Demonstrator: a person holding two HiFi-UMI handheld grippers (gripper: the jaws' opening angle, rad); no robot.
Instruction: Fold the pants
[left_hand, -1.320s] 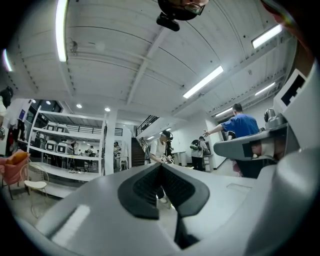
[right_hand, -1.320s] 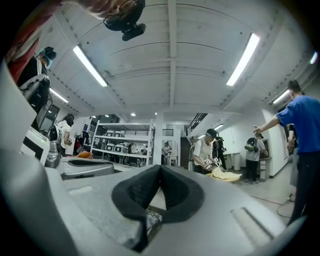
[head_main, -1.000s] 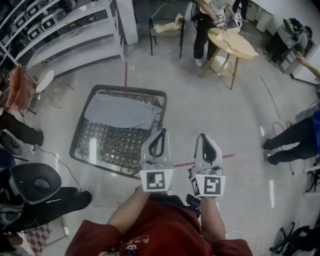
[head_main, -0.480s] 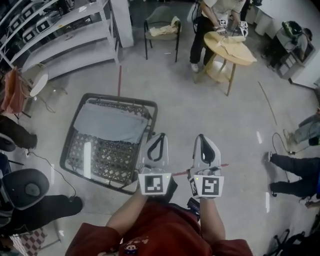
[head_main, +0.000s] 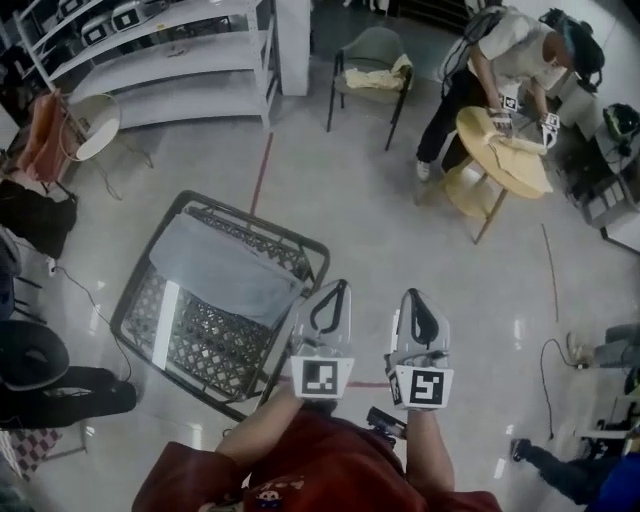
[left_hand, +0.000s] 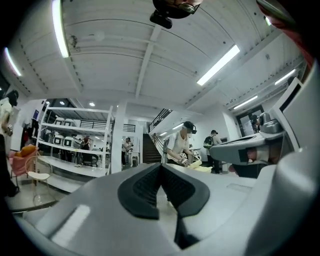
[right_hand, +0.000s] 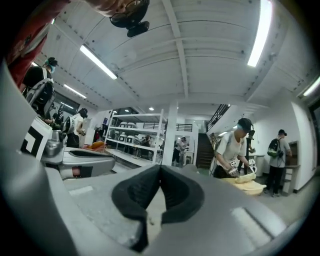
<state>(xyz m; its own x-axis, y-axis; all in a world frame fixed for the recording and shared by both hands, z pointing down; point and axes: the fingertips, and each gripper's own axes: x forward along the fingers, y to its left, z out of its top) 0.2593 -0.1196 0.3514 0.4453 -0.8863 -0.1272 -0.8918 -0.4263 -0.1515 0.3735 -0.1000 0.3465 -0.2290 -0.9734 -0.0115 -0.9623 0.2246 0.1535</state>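
The pants, a pale blue-grey cloth, lie spread over the far half of a wire-mesh table at the left of the head view. My left gripper is shut and empty, its tip just right of the table's near right corner. My right gripper is shut and empty beside it, over the bare floor. In the left gripper view the black pads meet with nothing between them, and the right gripper view shows its pads pressed together the same way. Both grippers point roughly level across the room.
A person works at a round wooden table at the back right. A green chair with yellow cloth and white shelves stand at the back. An office chair and someone's legs are at the left. A cable trails on the floor.
The view has swung: the mesh table and pants now sit closer to my left gripper, and the round table has shifted right. Both grippers stay shut, side by side.
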